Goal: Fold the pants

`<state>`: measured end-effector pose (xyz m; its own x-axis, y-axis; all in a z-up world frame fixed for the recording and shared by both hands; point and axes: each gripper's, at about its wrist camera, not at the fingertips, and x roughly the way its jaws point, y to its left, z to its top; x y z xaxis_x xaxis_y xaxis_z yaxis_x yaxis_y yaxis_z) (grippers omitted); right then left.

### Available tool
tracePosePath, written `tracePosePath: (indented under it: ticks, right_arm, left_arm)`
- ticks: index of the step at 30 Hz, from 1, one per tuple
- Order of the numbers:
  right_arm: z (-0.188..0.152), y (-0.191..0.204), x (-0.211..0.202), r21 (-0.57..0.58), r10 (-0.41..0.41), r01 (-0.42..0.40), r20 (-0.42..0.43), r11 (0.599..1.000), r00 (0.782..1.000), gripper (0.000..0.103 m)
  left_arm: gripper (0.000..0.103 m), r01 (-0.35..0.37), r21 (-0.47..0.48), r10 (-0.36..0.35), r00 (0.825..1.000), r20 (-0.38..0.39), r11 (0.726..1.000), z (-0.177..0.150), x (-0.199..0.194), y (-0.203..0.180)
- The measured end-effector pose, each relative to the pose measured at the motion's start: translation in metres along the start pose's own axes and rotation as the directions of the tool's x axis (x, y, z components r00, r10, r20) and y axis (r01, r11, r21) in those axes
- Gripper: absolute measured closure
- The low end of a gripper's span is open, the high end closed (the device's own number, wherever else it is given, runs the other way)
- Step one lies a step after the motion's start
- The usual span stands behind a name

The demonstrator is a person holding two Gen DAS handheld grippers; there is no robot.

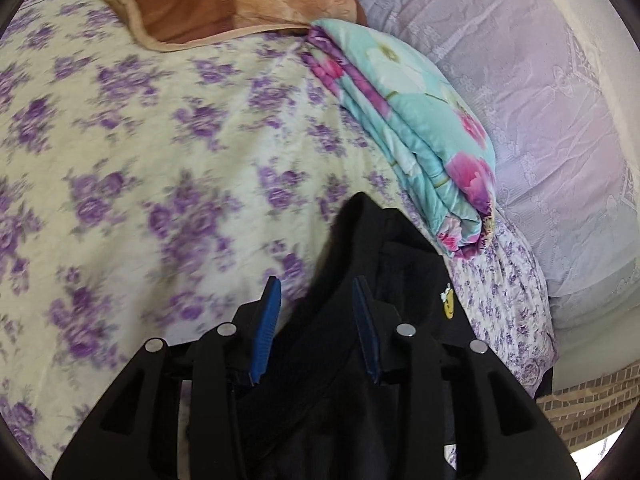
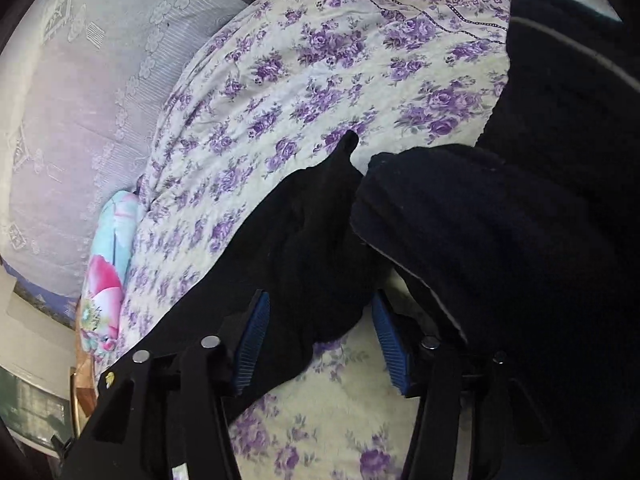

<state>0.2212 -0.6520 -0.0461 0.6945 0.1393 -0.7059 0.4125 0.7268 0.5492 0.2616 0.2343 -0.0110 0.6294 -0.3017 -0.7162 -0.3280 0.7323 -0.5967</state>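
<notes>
Pants point(image 1: 352, 280) between both jaws (apart).

We hold our left gripper point(image 1: 316, 312) low and pointing forward, its two blue-padded fingers point(image 1: 266, 332) spread apart, with dark cloth lying in the gap between them and no squeeze on it. Our right gripper point(image 2: 320, 338) sits likewise angled forward and down, its ribbed blue pads point(image 2: 394, 346) set wide, cloth resting against the left pad only, jaws parted
</notes>
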Motion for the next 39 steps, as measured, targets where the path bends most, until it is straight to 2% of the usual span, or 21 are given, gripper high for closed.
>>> tracePosePath:
  ticks: [1, 2, 5, 7, 10, 13, 15, 18, 21, 24, 26, 28, 30, 31, 32, 34, 39]
  right_arm:
    - [-0.001, 0.001, 0.001, -0.006, 0.0, 0.0, 0.009, 1.0, 1.0, 0.067]
    - [-0.002, 0.003, 0.001, -0.023, 0.011, -0.011, 0.016, 1.0, 1.0, 0.083]
    - [-0.007, 0.013, -0.02, -0.089, 0.042, -0.036, 0.071, 0.995, 0.997, 0.088]
    - [-0.01, 0.019, -0.046, -0.127, 0.077, -0.062, 0.113, 0.99, 0.991, 0.089]
    - [-0.013, 0.007, -0.065, -0.121, 0.049, -0.036, 0.105, 0.992, 0.993, 0.089]
    - [-0.022, -0.011, -0.05, -0.115, -0.039, 0.043, 0.038, 0.992, 0.999, 0.089]
    - [-0.028, -0.023, -0.037, -0.09, -0.062, 0.061, -0.002, 0.994, 0.998, 0.088]
    - [-0.033, -0.021, -0.033, -0.107, -0.082, 0.084, 0.018, 0.991, 0.996, 0.083]
    - [-0.038, -0.015, -0.046, -0.087, -0.057, 0.059, 0.026, 0.994, 0.998, 0.079]
    - [-0.047, -0.007, -0.066, -0.114, -0.027, 0.031, 0.039, 0.993, 0.999, 0.079]
    - [-0.056, -0.001, -0.082, -0.128, -0.001, 0.007, 0.046, 0.992, 0.999, 0.075]
    - [-0.069, 0.0, -0.1, -0.133, 0.027, -0.02, 0.058, 0.991, 0.998, 0.071]
    - [-0.083, -0.002, -0.115, -0.134, 0.052, -0.044, 0.059, 0.99, 0.997, 0.065]
    - [-0.091, -0.003, -0.123, -0.13, 0.064, -0.056, 0.059, 0.99, 0.996, 0.064]
    - [-0.098, -0.005, -0.13, -0.124, 0.074, -0.066, 0.06, 0.99, 0.995, 0.062]
    - [-0.118, -0.013, -0.148, -0.106, 0.104, -0.098, 0.053, 0.99, 0.993, 0.056]
    - [-0.17, -0.046, -0.201, -0.058, 0.116, -0.114, 0.032, 0.992, 0.993, 0.05]
  left_arm:
    - [0.067, -0.001, -0.01, 0.001, 1.0, 0.006, 1.0, -0.003, -0.006, 0.007]
    - [0.067, 0.005, -0.019, -0.005, 1.0, 0.012, 1.0, -0.005, -0.012, 0.012]
    - [0.067, 0.011, -0.035, -0.01, 0.999, 0.034, 0.999, -0.013, -0.034, 0.028]
    - [0.064, -0.001, -0.035, 0.002, 0.999, 0.042, 0.999, -0.021, -0.048, 0.04]
    - [0.058, -0.013, -0.051, 0.014, 1.0, 0.019, 0.999, -0.04, -0.058, 0.058]
    - [0.059, 0.02, -0.071, -0.024, 0.998, -0.054, 0.997, -0.065, -0.053, 0.07]
    - [0.058, 0.039, -0.08, -0.047, 0.994, -0.103, 0.996, -0.081, -0.043, 0.073]
    - [0.058, 0.035, -0.063, -0.042, 0.992, -0.123, 0.997, -0.096, -0.032, 0.066]
    - [0.059, 0.081, -0.054, -0.087, 0.99, -0.113, 0.995, -0.098, -0.033, 0.054]
    - [0.057, 0.12, -0.057, -0.124, 0.989, -0.084, 0.991, -0.096, -0.039, 0.045]
    - [0.048, 0.129, -0.046, -0.132, 0.988, -0.083, 0.991, -0.096, -0.038, 0.042]
    - [0.048, 0.108, -0.037, -0.111, 0.989, -0.099, 0.993, -0.096, -0.03, 0.04]
    - [0.054, 0.075, -0.023, -0.077, 0.991, -0.106, 0.997, -0.096, -0.022, 0.04]
    - [0.07, 0.058, -0.018, -0.06, 0.992, -0.109, 0.998, -0.097, -0.018, 0.042]
    - [0.079, 0.055, -0.017, -0.057, 0.992, -0.113, 0.998, -0.098, -0.016, 0.044]
    - [0.088, 0.085, -0.035, -0.088, 0.99, -0.109, 0.996, -0.099, -0.016, 0.053]
    - [0.091, 0.163, -0.09, -0.167, 0.985, -0.039, 0.983, -0.097, -0.044, 0.077]
